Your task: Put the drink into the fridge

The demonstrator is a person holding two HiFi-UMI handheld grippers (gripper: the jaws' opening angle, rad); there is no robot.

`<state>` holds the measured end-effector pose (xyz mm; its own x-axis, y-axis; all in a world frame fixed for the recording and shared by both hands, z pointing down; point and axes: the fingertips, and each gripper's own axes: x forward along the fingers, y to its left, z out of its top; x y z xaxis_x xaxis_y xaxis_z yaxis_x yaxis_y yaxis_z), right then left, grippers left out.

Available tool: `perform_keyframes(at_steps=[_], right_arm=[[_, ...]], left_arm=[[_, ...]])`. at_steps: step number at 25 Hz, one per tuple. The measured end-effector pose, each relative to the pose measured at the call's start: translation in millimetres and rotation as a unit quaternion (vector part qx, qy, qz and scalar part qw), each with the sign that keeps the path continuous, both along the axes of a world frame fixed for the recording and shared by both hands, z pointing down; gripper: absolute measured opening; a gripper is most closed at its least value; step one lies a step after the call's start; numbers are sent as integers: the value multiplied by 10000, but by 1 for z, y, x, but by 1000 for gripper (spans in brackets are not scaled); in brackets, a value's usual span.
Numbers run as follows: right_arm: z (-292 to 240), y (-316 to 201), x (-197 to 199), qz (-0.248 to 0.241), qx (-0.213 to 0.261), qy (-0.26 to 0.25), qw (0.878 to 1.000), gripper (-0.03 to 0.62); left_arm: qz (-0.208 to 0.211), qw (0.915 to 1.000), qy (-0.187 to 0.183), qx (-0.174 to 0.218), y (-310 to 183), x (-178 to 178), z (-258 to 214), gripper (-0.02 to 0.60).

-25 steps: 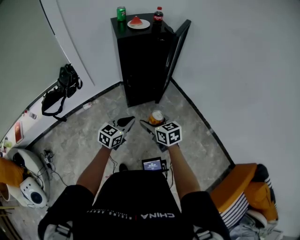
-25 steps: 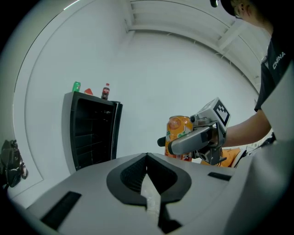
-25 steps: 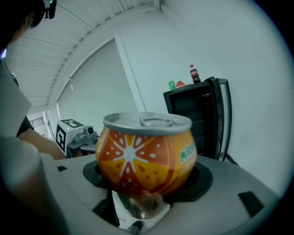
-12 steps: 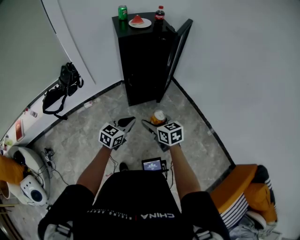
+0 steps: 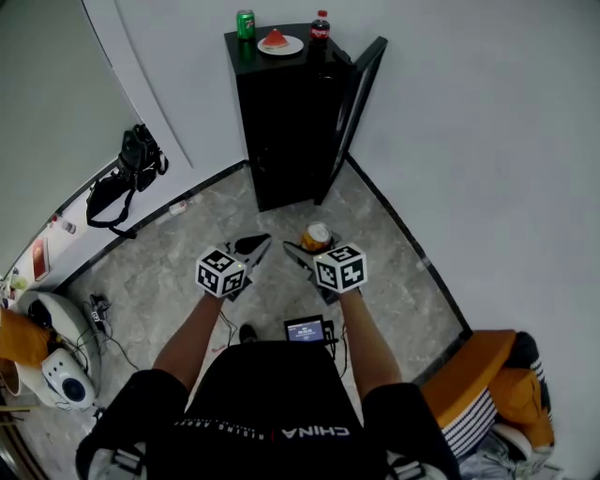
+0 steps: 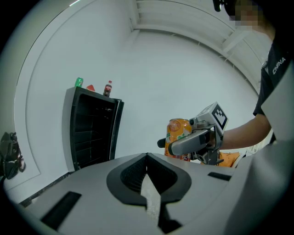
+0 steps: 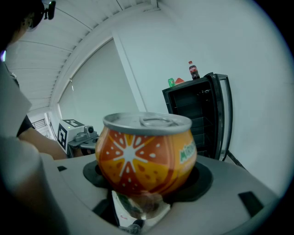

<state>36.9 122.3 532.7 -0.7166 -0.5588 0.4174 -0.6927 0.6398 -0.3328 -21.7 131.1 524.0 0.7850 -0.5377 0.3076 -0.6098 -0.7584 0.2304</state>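
An orange soda can (image 5: 315, 235) sits upright between the jaws of my right gripper (image 5: 309, 246), which is shut on it; in the right gripper view the can (image 7: 146, 153) fills the middle. My left gripper (image 5: 255, 247) hangs beside it, shut and empty, with its jaws meeting at a point (image 6: 147, 156). Both are held over the floor, well short of the black fridge (image 5: 281, 122), which stands in the corner. Its door (image 5: 352, 108) is swung open to the right, and dark shelves (image 6: 89, 133) show inside.
On top of the fridge stand a green can (image 5: 245, 24), a plate with a watermelon slice (image 5: 277, 43) and a cola bottle (image 5: 320, 28). A black bag (image 5: 127, 178) lies by the left wall. An orange chair (image 5: 487, 384) is at the lower right, a white appliance (image 5: 58, 382) at the lower left.
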Motion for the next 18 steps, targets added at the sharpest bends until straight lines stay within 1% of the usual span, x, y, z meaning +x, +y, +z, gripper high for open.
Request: perform_keyframes(at_steps=[12, 18], right_arm=[[3, 0, 22, -46, -50, -58, 10000, 344], [2, -1, 51, -29, -24, -95, 9999, 344]], left_arm=[[-42, 9995, -304, -33, -3, 20, 11, 12], [-175, 9992, -358, 30, -8, 42, 10, 12]])
